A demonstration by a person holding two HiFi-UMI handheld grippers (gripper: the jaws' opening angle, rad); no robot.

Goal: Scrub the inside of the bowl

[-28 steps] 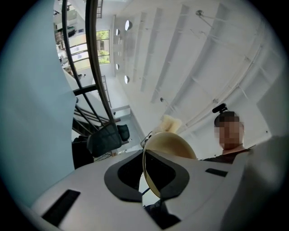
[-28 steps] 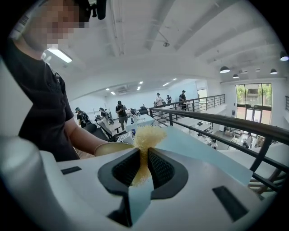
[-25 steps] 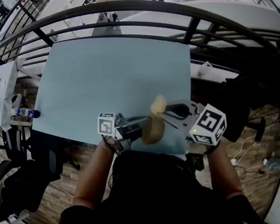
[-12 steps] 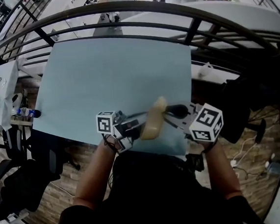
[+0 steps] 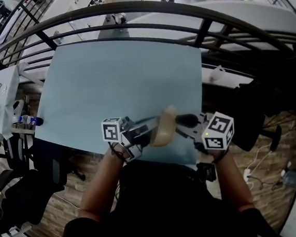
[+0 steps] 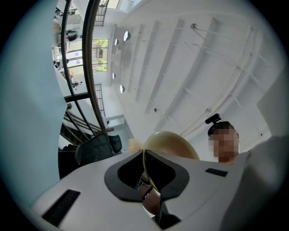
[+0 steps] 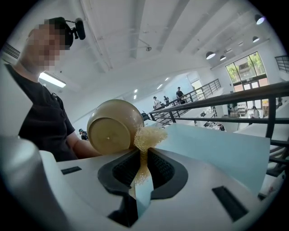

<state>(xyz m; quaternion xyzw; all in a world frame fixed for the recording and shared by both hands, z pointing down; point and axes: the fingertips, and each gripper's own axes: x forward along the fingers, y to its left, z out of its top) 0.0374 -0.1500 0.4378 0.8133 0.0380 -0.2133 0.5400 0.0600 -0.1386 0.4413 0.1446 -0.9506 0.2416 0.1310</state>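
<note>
The pale blue counter (image 5: 118, 81) fills most of the head view, with a dark curved railing (image 5: 142, 9) arching past its far edge. You hold both tools above the near edge, toward the near right corner, and the bowl (image 5: 164, 129) hangs in the air between them, clear of the surface. It is a tan, round bowl, tipped on its side. The right gripper view shows its flat underside (image 7: 113, 126) turned toward that camera. In the left gripper view its rounded wall (image 6: 174, 144) rises just past the tips. Your left tongs (image 5: 149, 132) come in from the left side and are clamped narrow on the bowl's thin rim. That rim runs straight down the slot between the two dark pads (image 6: 145, 176). Your right tongs (image 5: 183, 121) come in from the right side, pinched nearly together on a straw-coloured fibrous scrubber (image 7: 146, 137). A thin strip of it is squeezed between the pads (image 7: 143, 169), and its frayed top fans out beyond the tips. That frayed top lies against the bowl's edge on the side nearer the counter. You cannot tell from these views whether it reaches the inside of the bowl.
</note>
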